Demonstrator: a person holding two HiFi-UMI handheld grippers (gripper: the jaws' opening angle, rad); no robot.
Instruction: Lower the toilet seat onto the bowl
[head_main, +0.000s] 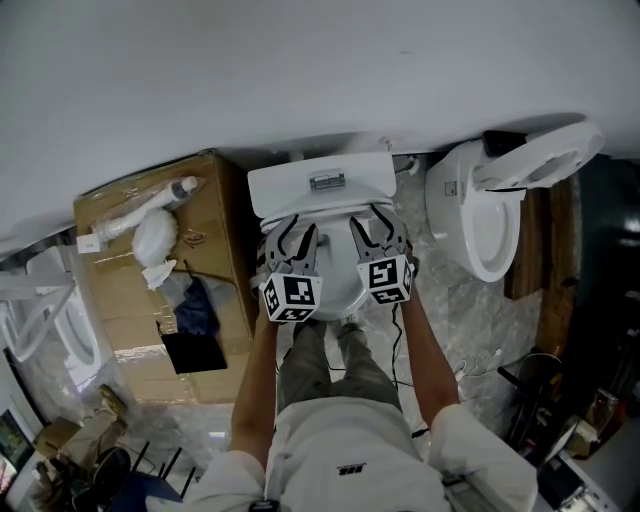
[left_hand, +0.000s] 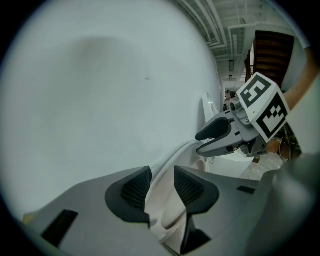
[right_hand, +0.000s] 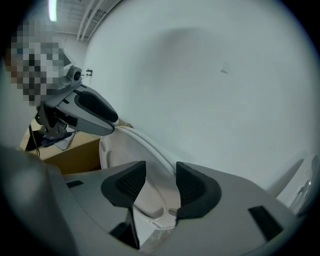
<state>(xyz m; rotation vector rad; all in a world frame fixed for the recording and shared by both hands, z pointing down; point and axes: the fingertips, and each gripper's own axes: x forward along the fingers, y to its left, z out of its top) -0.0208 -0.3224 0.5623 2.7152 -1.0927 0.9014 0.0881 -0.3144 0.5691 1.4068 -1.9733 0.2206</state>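
Observation:
A white toilet stands against the wall, its tank (head_main: 320, 185) at the back. The white toilet seat (head_main: 336, 262) is tilted up off the bowl in front of the tank. My left gripper (head_main: 290, 234) holds the seat's left side and my right gripper (head_main: 378, 222) its right side. In the left gripper view the seat rim (left_hand: 172, 159) runs between the pads of my left gripper (left_hand: 161, 186), and the right gripper (left_hand: 211, 140) clasps the same rim farther along. In the right gripper view the rim (right_hand: 146, 146) sits between the right gripper's (right_hand: 160, 182) pads.
A cardboard box (head_main: 120, 330) with plastic pipe parts (head_main: 140, 215) and a black item (head_main: 195, 350) stands left of the toilet. A second toilet (head_main: 478, 215) with its seat raised (head_main: 545, 160) is at the right. Cables (head_main: 470, 335) lie on the marbled floor.

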